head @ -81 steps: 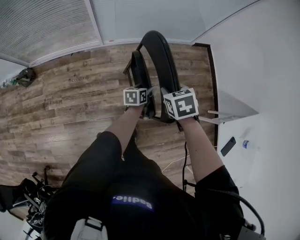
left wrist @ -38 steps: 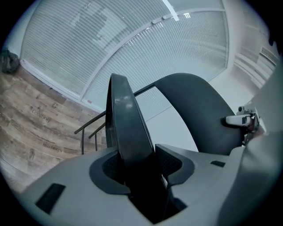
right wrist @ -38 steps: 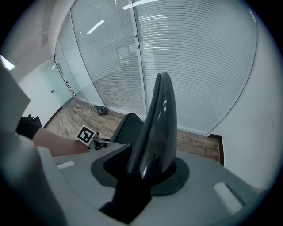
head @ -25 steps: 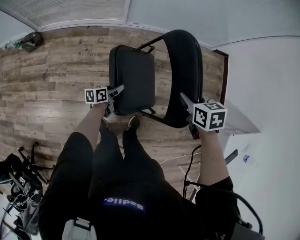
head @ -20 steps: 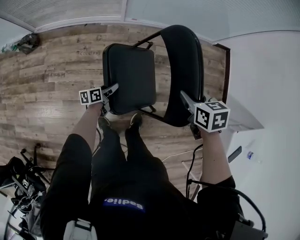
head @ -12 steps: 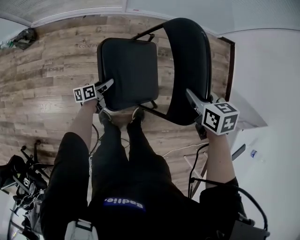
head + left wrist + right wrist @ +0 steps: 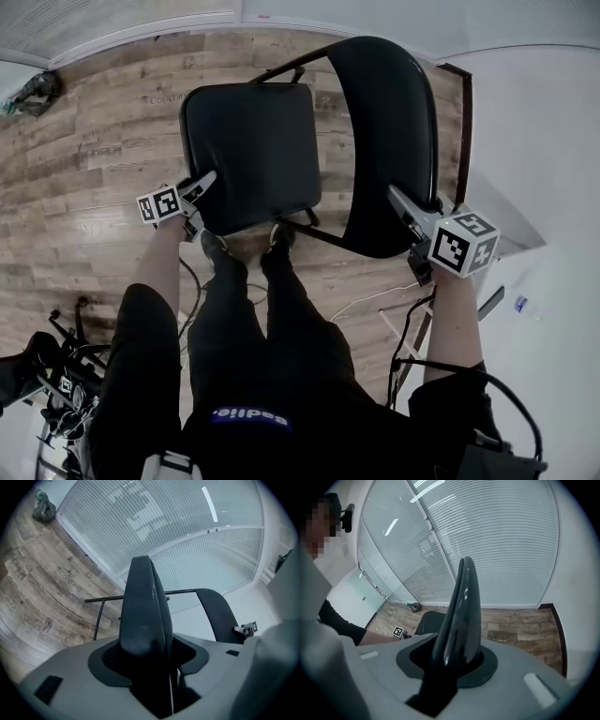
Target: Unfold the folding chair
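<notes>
We have the folding chair (image 7: 272, 178) standing on the wooden floor (image 7: 84, 169) directly ahead of both grippers. Its seat (image 7: 246, 141) reaches away from the left gripper (image 7: 201, 187), and its backrest (image 7: 386, 141) rises away from the right gripper (image 7: 399, 202). The seat already looks swung down close to flat, so we judge the step in hand to be the last push that settles it on its stop. The right gripper is clamped on the near edge of the backrest, which fills the space between its jaws in the right gripper view. The left gripper straddles the seat's near corner. Its jaws have just been opening with the seat edge between them, and a thin line of light shows beside one jaw, so we read that hold as slackened, not pinching. To finish well, we would hold the backrest firm and steady with the right gripper so the frame neither tips nor skates. We would also press down through the left gripper's upper jaw, not squeeze, so the seat can pivot freely. We should stop when it will not go lower. Our shoes (image 7: 214, 246) sit just behind the left gripper, under the seat's near edge, and cables (image 7: 367, 298) lie on the floor behind the right one. We would keep both clear of the chair legs, which we cannot see from here.
</notes>
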Demonstrator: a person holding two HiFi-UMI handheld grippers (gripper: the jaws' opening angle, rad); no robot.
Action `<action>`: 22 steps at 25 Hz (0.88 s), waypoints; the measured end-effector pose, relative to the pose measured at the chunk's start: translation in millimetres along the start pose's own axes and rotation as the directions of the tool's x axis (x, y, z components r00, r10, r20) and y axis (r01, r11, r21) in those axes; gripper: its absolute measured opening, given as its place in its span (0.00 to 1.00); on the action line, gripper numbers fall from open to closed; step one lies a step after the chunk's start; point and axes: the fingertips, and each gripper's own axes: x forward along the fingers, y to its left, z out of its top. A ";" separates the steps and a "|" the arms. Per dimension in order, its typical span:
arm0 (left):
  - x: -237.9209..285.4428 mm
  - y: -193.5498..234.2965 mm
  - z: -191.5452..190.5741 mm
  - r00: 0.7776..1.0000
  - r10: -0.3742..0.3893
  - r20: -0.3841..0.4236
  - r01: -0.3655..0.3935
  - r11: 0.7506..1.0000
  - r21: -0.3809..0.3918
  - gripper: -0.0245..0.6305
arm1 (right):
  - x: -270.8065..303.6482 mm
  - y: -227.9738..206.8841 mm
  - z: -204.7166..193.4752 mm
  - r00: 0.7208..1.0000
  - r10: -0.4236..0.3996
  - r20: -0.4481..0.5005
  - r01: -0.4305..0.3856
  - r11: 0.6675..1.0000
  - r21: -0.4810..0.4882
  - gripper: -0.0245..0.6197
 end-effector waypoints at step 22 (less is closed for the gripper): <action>3.7 90.7 -9.6 0.998 -0.070 -0.001 0.070 0.997 -0.030 0.45 | 34.4 -46.2 -33.4 0.993 0.111 0.044 -0.113 0.992 0.061 0.20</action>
